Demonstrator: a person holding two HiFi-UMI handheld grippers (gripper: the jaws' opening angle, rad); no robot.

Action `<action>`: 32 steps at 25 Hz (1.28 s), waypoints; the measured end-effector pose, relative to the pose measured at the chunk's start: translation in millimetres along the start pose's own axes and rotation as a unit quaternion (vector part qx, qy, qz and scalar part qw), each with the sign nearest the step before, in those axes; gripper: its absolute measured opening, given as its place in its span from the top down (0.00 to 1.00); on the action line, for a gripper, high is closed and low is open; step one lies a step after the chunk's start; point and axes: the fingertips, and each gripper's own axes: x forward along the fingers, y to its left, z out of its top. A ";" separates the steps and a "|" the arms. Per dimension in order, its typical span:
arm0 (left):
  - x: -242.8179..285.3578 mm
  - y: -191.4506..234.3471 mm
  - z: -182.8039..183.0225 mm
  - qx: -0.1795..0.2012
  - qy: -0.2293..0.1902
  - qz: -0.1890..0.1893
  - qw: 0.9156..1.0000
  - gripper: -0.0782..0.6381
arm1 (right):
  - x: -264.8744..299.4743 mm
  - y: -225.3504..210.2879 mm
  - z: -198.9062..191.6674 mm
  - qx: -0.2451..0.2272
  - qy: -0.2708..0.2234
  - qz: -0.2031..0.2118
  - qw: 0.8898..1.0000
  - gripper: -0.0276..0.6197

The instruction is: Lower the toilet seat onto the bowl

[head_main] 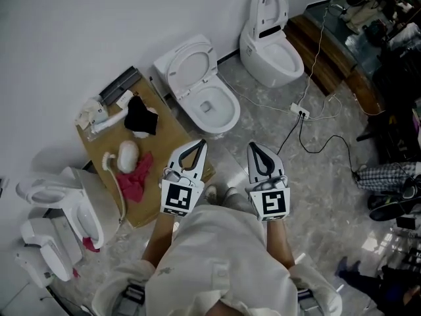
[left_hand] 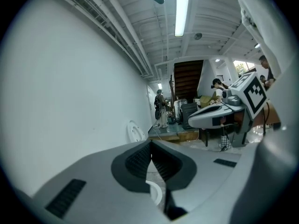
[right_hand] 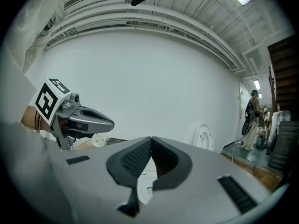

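Observation:
The nearest white toilet stands by the wall with its seat [head_main: 191, 64] raised above the bowl [head_main: 212, 108]. Both grippers hover side by side just in front of it, pointing at it and apart from it. My left gripper [head_main: 200, 143] [left_hand: 151, 143] is shut with nothing between its jaws. My right gripper [head_main: 252, 145] [right_hand: 151, 138] is also shut and empty. A slice of white bowl [left_hand: 155, 193] [right_hand: 144, 190] shows below each pair of jaws. A second toilet [head_main: 271, 50] stands further right, its seat [head_main: 268, 5] upright too.
A cardboard sheet [head_main: 172, 137] at the left carries a black cloth [head_main: 141, 117], a red cloth [head_main: 135, 176] and white fittings. Toilet parts [head_main: 62, 209] lie at far left. A power strip [head_main: 302, 111] with cables lies on the floor right of the bowl. People stand far off [left_hand: 160, 107].

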 end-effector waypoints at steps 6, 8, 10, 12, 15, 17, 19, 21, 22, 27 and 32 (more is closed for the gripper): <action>31.9 8.2 -2.3 -0.003 0.009 -0.001 1.000 0.87 | 21.2 -25.8 -5.3 0.006 0.006 -0.003 1.000 0.95; 43.9 13.5 -5.3 -0.003 0.014 0.006 1.000 0.87 | 32.6 -34.2 -9.4 0.007 0.007 0.004 1.000 0.95; 57.3 19.8 -7.9 -0.003 0.018 0.016 1.000 0.87 | 46.0 -43.4 -13.3 0.007 0.005 0.015 1.000 0.95; 72.0 26.7 -8.8 -0.005 0.023 0.030 0.999 0.87 | 61.2 -54.5 -17.2 0.009 0.005 0.029 1.000 0.95; 97.8 34.0 -8.8 -0.012 0.030 0.047 0.998 0.87 | 82.2 -78.2 -22.8 0.011 0.007 0.042 0.999 0.95; 114.7 35.9 -6.3 -0.014 0.032 0.058 0.998 0.87 | 93.3 -94.1 -22.5 0.010 0.009 0.055 0.998 0.95; 129.9 37.5 -5.8 -0.023 0.038 0.072 0.996 0.87 | 104.0 -108.9 -23.2 0.007 0.011 0.071 0.997 0.95; 143.9 40.9 -4.5 -0.029 0.042 0.087 0.995 0.87 | 115.8 -121.7 -25.0 0.005 0.014 0.087 0.996 0.95; 150.5 42.8 -3.6 -0.031 0.044 0.094 0.994 0.87 | 121.9 -127.5 -25.9 0.003 0.015 0.096 0.995 0.95; 180.9 50.7 -2.1 -0.043 0.058 0.137 0.988 0.87 | 153.1 -154.9 -27.9 -0.004 0.015 0.143 0.990 0.95; 194.7 55.5 -1.1 -0.046 0.066 0.170 0.982 0.87 | 172.9 -171.1 -29.0 -0.007 0.007 0.174 0.985 0.95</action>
